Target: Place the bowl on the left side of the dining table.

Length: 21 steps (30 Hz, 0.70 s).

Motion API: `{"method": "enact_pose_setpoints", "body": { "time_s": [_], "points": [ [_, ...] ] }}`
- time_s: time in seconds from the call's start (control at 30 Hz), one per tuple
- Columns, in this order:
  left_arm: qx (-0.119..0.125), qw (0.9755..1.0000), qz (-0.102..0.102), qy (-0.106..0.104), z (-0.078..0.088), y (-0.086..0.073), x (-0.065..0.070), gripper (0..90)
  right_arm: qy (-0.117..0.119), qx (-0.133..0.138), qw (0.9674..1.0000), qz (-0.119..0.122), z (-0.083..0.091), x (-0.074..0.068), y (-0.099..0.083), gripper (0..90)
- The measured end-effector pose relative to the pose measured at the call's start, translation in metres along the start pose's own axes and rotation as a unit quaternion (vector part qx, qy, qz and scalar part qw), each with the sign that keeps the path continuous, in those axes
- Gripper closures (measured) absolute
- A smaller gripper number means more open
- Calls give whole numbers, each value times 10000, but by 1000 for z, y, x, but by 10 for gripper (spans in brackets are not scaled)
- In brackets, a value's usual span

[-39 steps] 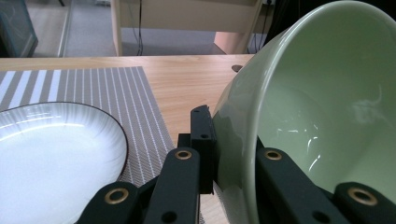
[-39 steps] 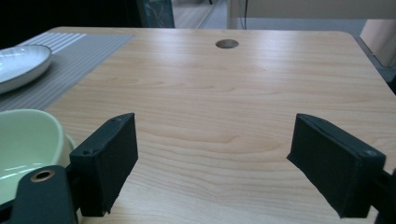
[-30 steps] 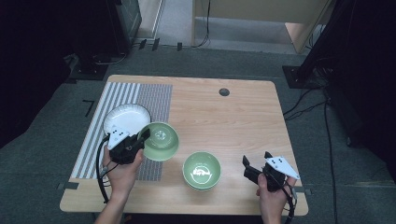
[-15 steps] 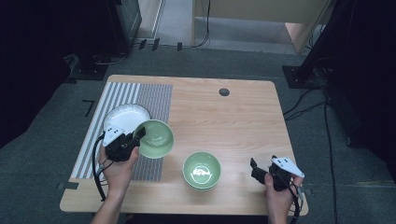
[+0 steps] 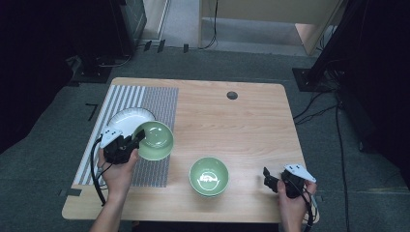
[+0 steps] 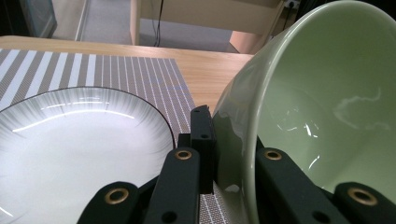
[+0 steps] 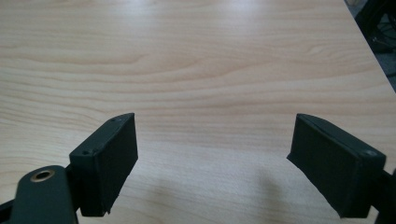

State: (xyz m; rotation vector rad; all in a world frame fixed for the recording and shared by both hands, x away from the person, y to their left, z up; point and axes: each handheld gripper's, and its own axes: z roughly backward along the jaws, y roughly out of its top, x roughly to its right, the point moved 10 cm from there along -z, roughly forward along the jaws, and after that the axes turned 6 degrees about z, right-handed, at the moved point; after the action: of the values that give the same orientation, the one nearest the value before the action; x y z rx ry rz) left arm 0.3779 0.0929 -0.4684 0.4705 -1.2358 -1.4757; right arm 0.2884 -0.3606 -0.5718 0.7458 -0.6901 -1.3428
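Observation:
My left gripper (image 5: 137, 141) is shut on the rim of a pale green bowl (image 5: 155, 140) and holds it tilted above the striped mat (image 5: 157, 99), right beside a white plate (image 5: 124, 121). In the left gripper view the jaws (image 6: 229, 144) pinch the wall of the green bowl (image 6: 327, 107), with the white plate (image 6: 74, 149) below on the left. A second green bowl (image 5: 209, 176) stands on the wooden table (image 5: 241, 130) near its front edge. My right gripper (image 5: 269, 180) is open and holds nothing, low at the front right. Its jaws (image 7: 215, 154) frame bare wood.
The striped mat (image 6: 116, 70) covers the table's left part. A small dark round cap (image 5: 232, 95) sits in the tabletop at the back. The table's right edge (image 7: 369, 51) runs close to my right gripper. Cables lie on the dark floor around.
My left hand carried the green bowl a little left, closer to the white plate. My right hand drew back toward the front right corner and sank slightly.

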Motion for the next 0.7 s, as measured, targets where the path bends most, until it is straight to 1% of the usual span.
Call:
{"method": "enact_pose_setpoints", "body": {
  "time_s": [0.03, 0.1, 0.13, 0.23, 0.27, 0.3, 0.33, 0.37, 0.43, 0.6, 0.67, 0.7],
  "points": [
    [0, 10000, 0, 0, 0, 0, 0, 836, 0, 0, 10000, 0, 0, 0, 0, 151],
    [-3, 10000, 45, 34, 0, 0, -6, 837, -38, -130, 9999, -46, -3, 4, -6, 151],
    [-3, 10000, 45, 34, 0, 0, -6, 837, -38, -130, 9999, -46, -3, 4, -6, 151],
    [5, 9999, 82, 86, 1, 2, -12, 837, -66, -263, 9996, -70, -7, 8, -12, 151],
    [9, 9999, 95, 124, 1, 3, -16, 837, -77, -296, 9995, -72, -8, 9, -13, 151],
    [9, 9999, 95, 124, 1, 3, -16, 837, -54, -327, 9994, -96, -8, 9, -14, 151],
    [16, 9998, 114, 166, 2, 3, -20, 836, -57, -321, 9994, -104, -8, 9, -14, 151],
    [16, 9998, 114, 166, 2, 3, -20, 836, -57, -321, 9994, -104, -8, 9, -14, 151],
    [16, 9997, 169, 197, 2, 4, -27, 837, -77, -378, 9992, -104, -8, 11, -15, 151],
    [6, 9995, 214, 244, 1, 3, -32, 837, -76, -463, 9988, -153, -8, 13, -17, 152],
    [9, 9994, 212, 261, 0, 3, -34, 837, -90, -478, 9987, -116, -8, 13, -18, 152],
    [14, 9993, 239, 273, 0, 3, -35, 837, -186, -529, 9984, -3, -9, 13, -19, 150]
  ]
}}
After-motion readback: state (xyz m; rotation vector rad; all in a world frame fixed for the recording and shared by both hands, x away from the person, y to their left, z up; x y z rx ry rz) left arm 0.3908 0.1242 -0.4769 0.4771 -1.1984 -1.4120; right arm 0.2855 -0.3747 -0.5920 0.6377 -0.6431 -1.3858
